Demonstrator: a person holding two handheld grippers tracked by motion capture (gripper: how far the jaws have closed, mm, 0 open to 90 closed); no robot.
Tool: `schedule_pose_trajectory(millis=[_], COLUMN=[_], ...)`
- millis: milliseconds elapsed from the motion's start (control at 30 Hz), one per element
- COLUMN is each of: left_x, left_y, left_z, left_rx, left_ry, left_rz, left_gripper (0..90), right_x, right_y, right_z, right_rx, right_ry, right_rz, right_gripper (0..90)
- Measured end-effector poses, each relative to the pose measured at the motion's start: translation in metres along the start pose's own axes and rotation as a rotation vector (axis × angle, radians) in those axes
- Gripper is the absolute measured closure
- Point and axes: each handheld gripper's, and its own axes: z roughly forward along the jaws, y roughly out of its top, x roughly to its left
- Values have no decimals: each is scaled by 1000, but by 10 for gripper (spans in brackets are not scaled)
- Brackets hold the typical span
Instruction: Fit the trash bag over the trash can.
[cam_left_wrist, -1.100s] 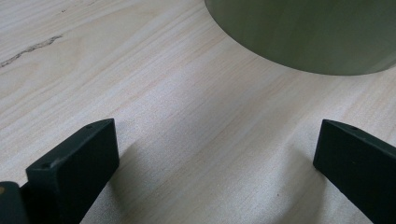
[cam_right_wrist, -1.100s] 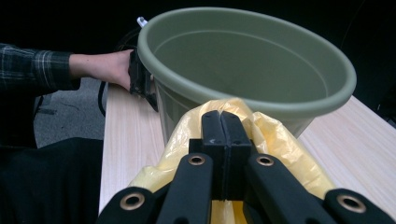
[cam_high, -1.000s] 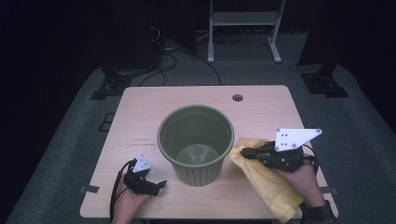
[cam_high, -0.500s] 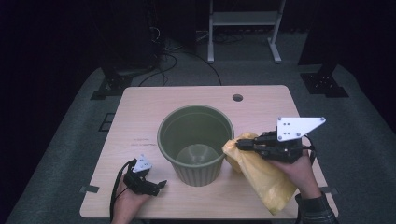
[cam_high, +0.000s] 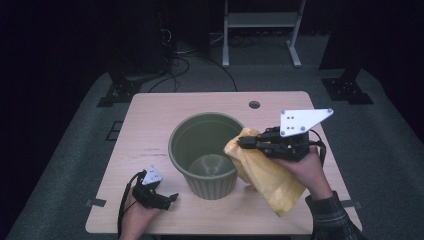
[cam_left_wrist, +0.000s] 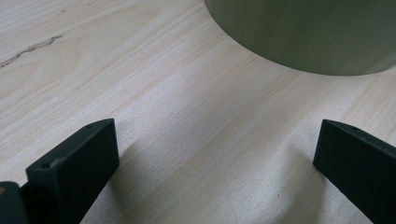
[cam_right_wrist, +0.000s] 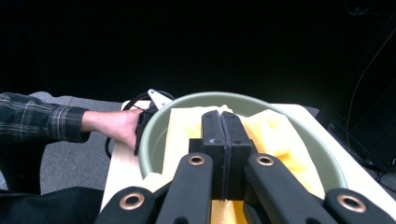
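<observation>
The right tool (cam_high: 243, 142) is clamping the upper edge of a yellow padded envelope (cam_high: 267, 177), jaws pressed together on it, and is holding that edge against the right rim of the green bucket (cam_high: 202, 170). The envelope is hanging down to the right of the bucket, over the counter (cam_high: 150, 125). The left tool (cam_high: 170, 197) is resting on the counter near the bucket's left side, jaws spread wide with nothing between them.

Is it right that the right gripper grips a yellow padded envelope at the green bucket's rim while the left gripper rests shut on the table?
Not quite. The left gripper rests on the table with jaws wide open, as the left gripper view shows. The right gripper does grip the yellow padded envelope at the green bucket rim.
</observation>
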Motion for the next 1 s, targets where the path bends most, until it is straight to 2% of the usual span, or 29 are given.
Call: schedule_pose_trajectory(millis=[100,167,400,1000], left_x=[0,0,0,0], left_y=[0,0,0,0], left_z=[0,0,0,0], left_rx=[0,0,0,-3], left_ry=[0,-1,-1,-3], left_rz=[0,0,-1,3], left_gripper=[0,0,0,0], right_x=[-4,-9,-21,-43], right_y=[10,19,35,88], right_z=[8,14,32,96], right_rx=[1,-24,-40,-28], right_ry=[-1,9,33,93], right_rz=[-17,-14,-10,-39], right_gripper=[900,900,900,900])
